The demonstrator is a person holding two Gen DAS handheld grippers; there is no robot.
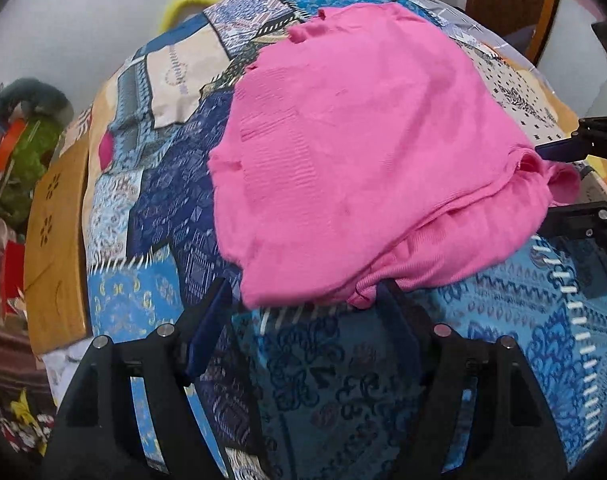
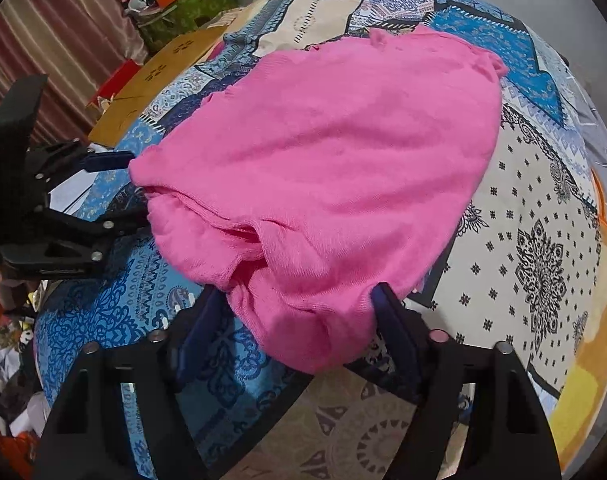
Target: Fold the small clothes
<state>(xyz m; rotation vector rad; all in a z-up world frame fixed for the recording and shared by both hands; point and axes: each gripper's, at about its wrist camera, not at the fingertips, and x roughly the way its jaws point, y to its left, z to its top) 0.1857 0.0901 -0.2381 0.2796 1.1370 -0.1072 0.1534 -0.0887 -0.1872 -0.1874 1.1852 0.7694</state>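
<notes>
A pink knit garment point(image 1: 355, 136) lies folded on a patchwork bedspread point(image 1: 503, 312); it also shows in the right wrist view point(image 2: 323, 152). My left gripper point(image 1: 307, 292) is open, its jaws spread wide at the garment's near edge, with the cloth lying between the tips. My right gripper point(image 2: 299, 296) is open too, its jaws astride the garment's near corner, which bulges between them. Each gripper shows in the other's view: the right one point(image 1: 559, 176) at the garment's right corner, the left one point(image 2: 131, 188) at its left corner.
A tan wooden board point(image 1: 59, 240) lies at the bed's left edge, with cluttered bags and a green cloth point(image 1: 27, 160) beyond it. A yellow handle point(image 1: 183, 4) sits at the far side. A striped curtain point(image 2: 63, 20) hangs left in the right wrist view.
</notes>
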